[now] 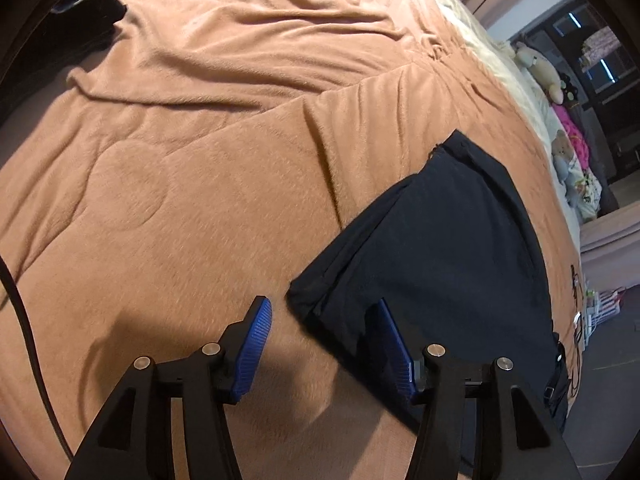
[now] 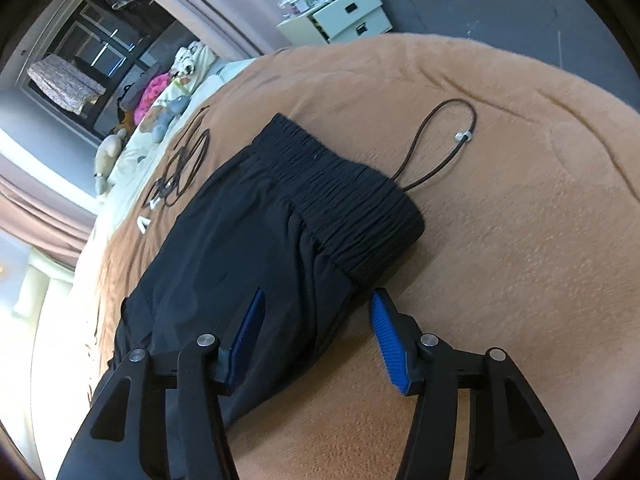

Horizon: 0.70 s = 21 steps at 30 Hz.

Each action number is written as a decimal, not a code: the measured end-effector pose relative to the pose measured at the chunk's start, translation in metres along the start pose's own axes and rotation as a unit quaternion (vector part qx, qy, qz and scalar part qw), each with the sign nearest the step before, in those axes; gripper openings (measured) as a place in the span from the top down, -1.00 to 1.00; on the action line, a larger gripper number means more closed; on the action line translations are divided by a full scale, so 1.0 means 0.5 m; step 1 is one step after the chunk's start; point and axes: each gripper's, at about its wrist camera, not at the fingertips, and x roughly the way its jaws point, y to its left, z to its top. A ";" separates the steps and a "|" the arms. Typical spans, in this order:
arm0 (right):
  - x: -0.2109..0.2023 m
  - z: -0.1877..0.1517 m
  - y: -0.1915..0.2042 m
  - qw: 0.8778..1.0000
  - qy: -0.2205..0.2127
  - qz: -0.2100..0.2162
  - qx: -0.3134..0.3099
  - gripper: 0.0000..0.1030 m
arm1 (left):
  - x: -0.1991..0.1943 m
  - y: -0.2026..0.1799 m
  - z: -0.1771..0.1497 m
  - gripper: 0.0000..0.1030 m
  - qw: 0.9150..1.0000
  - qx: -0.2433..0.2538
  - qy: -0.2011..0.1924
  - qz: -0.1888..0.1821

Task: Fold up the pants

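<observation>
Black pants (image 1: 440,248) lie folded flat on a tan fleece blanket (image 1: 180,200). In the left wrist view my left gripper (image 1: 324,312) is open just above the near left corner of the fold, its blue pads apart and not pressing the cloth. The right wrist view shows the pants (image 2: 248,240) with their gathered elastic waistband (image 2: 352,200) at the far end. My right gripper (image 2: 318,300) is open over the near edge of the pants, one pad above the black cloth, the other above the blanket (image 2: 520,280). Nothing is gripped.
A thin dark cord (image 2: 440,136) loops on the blanket beside the waistband, and more cables (image 2: 184,172) lie left of the pants. Stuffed toys (image 1: 540,68) line the bed's far edge. White drawer boxes (image 2: 344,16) stand on the floor beyond. Dark clothes (image 1: 92,28) sit at the far left.
</observation>
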 end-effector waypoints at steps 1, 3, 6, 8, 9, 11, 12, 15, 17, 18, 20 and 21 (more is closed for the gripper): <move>0.007 0.000 -0.006 1.000 0.005 0.006 0.003 -0.02 | 0.003 -0.002 0.003 -0.10 1.000 0.006 -0.004 -0.003; 0.015 0.002 -0.017 1.000 0.008 0.016 0.009 -0.02 | 0.011 -0.003 0.009 -0.10 1.000 0.021 -0.007 -0.013; 0.027 0.009 -0.029 1.000 0.006 0.024 0.012 -0.02 | 0.013 0.003 0.007 -0.09 0.999 0.045 -0.011 -0.029; 0.029 0.011 -0.039 0.999 0.004 0.030 0.015 -0.02 | 0.011 0.002 0.003 -0.09 0.997 0.061 -0.006 -0.035; 0.031 0.012 -0.043 0.999 0.002 0.033 0.016 -0.02 | 0.011 0.003 0.001 -0.09 0.997 0.063 -0.002 -0.042; 0.033 0.011 -0.051 0.999 -0.002 0.039 0.019 -0.02 | 0.010 0.010 0.003 0.09 0.997 0.056 0.001 -0.043; 0.034 0.013 -0.056 0.999 -0.006 0.042 0.022 -0.02 | 0.011 0.013 0.006 0.18 0.998 0.051 0.001 -0.042; 0.035 0.006 -0.066 0.999 -0.008 0.031 0.027 0.56 | 0.012 0.027 0.018 0.73 0.998 0.034 0.008 -0.055; 0.033 0.006 -0.067 0.999 -0.005 0.031 0.031 0.70 | 0.005 0.030 0.022 0.78 0.998 0.027 0.009 -0.064; 0.025 0.006 -0.065 0.999 -0.008 0.033 0.029 0.75 | -0.001 0.027 0.022 0.79 0.997 0.030 0.006 -0.064; 0.009 0.002 -0.045 0.999 -0.016 0.028 0.014 0.78 | -0.016 0.018 0.022 0.82 0.997 0.035 -0.002 -0.065; 0.003 0.002 -0.036 1.000 -0.017 0.021 0.006 0.80 | -0.025 0.014 0.024 0.82 0.997 0.034 -0.006 -0.067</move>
